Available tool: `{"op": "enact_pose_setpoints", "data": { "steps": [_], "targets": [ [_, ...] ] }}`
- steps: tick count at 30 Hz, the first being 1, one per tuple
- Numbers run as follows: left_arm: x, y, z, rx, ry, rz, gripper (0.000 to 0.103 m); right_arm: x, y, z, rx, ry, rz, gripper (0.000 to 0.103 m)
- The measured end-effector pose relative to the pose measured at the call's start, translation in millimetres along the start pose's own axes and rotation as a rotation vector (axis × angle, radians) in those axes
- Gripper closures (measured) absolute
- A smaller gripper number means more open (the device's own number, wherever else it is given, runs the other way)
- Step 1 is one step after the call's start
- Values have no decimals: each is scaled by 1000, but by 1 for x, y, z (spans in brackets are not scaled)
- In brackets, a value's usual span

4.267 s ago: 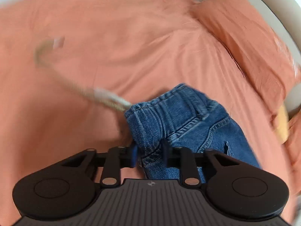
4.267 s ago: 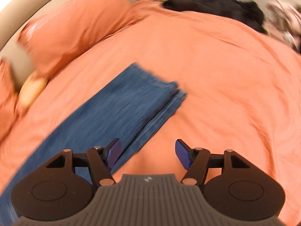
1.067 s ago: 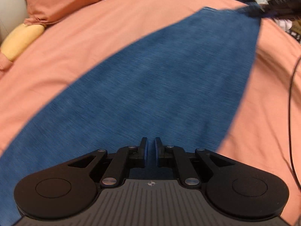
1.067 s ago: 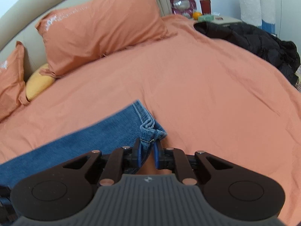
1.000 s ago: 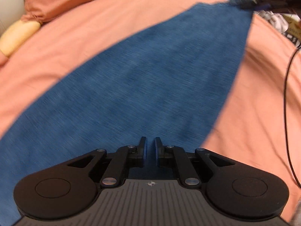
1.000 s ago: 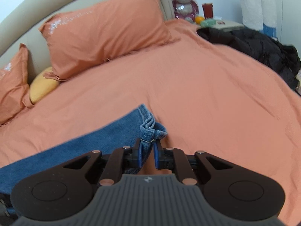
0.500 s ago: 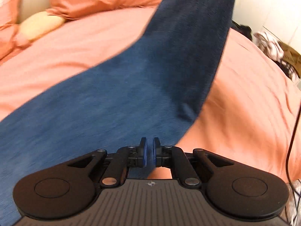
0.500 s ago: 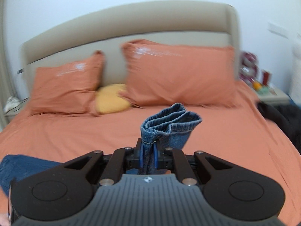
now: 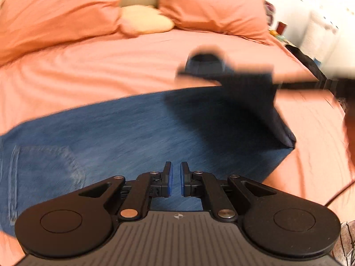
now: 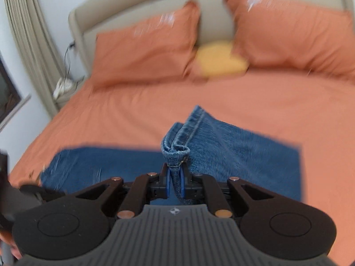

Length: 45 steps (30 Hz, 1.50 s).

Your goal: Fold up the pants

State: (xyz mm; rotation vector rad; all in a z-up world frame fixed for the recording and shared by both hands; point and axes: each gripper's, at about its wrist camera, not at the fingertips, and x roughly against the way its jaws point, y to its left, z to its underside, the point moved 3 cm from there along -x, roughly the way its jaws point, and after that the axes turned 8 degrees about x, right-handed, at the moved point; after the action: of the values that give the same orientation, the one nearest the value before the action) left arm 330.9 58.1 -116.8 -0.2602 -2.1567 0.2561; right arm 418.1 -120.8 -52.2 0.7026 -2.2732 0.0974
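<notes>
Where the blue denim pants [image 9: 124,137] lie on the bed [image 9: 111,66], they spread flat across the near part of the salmon-orange sheet, a woven twill surface with a stitched patch pocket visible at the left in the left wrist view. The left hand-held gripper [image 9: 174,182] is clenched, its blue pads standing almost together with nothing seen between them, above the near edge of the denim. The right hand-held gripper [image 10: 174,184] is clenched on the leg hem, a thick rolled cuff with a double row of stitching that rises bunched between the blue pads. From that grip the leg cloth slopes down to the right and far side onto the layer lying on the sheet, so part of the pants is doubled over. In the left wrist view the lifted leg end appears as a dark, blurred shape at the right, above the flat denim. At the far end of the bed two soft, rectangular orange pillows [image 10: 146,44] lean against a padded beige headboard [image 10: 137,6], with a rounded yellow cushion [image 10: 220,63] between them. A pleated beige curtain [image 10: 26,33] hangs at the far left in the right wrist view.
</notes>
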Motion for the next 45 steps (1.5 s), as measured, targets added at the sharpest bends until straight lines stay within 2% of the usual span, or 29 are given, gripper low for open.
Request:
{"op": "enact_pose_setpoints", "data": {
  "steps": [3,6,9,10,12,13,14,19,23,25,27,29,32,33,34,36,40,45],
  "targets": [
    [2,24,4,75,8,29,95,-42,25,36,35,108,-30,99],
    [-1,41,7,150,9,70,79,-69,40,69,79,195,-34,99],
    [-9,51,8,223,16,123,57,-88,39,85,87,251,-21,98],
    [-14,55,6,246,18,139,48,-93,40,88,86,261,-22,95],
    [-26,58,0,290,30,175,43,-100,41,89,82,283,-42,87],
    [-32,60,-2,310,36,188,39,-101,41,89,79,293,-56,78],
    [-37,62,-5,328,42,197,34,-100,41,86,79,300,-70,74],
    [-69,67,-21,412,38,228,28,-74,28,64,156,282,-46,53],
    [-101,66,-36,457,39,246,28,-54,-13,45,190,264,86,54],
    [-115,61,-42,452,43,249,30,-45,-44,40,182,264,164,59],
    [-125,56,-47,436,50,254,40,-42,-74,34,155,277,237,64],
    [-130,48,-52,393,45,216,79,-40,-103,29,124,288,291,69],
    [-113,31,-58,259,-54,195,85,-35,-138,25,101,288,360,80],
    [-103,23,-59,202,-96,202,86,-37,-147,19,88,282,366,88],
    [-90,14,-61,138,-143,210,86,-38,-154,16,71,270,364,91],
    [-73,2,-64,47,-194,212,86,-37,-168,13,36,228,340,92],
    [-86,10,-68,21,-137,141,87,-58,-178,5,-27,165,274,95],
    [-123,33,-57,78,-51,88,87,-103,-184,11,-84,196,256,101]
  ]
}}
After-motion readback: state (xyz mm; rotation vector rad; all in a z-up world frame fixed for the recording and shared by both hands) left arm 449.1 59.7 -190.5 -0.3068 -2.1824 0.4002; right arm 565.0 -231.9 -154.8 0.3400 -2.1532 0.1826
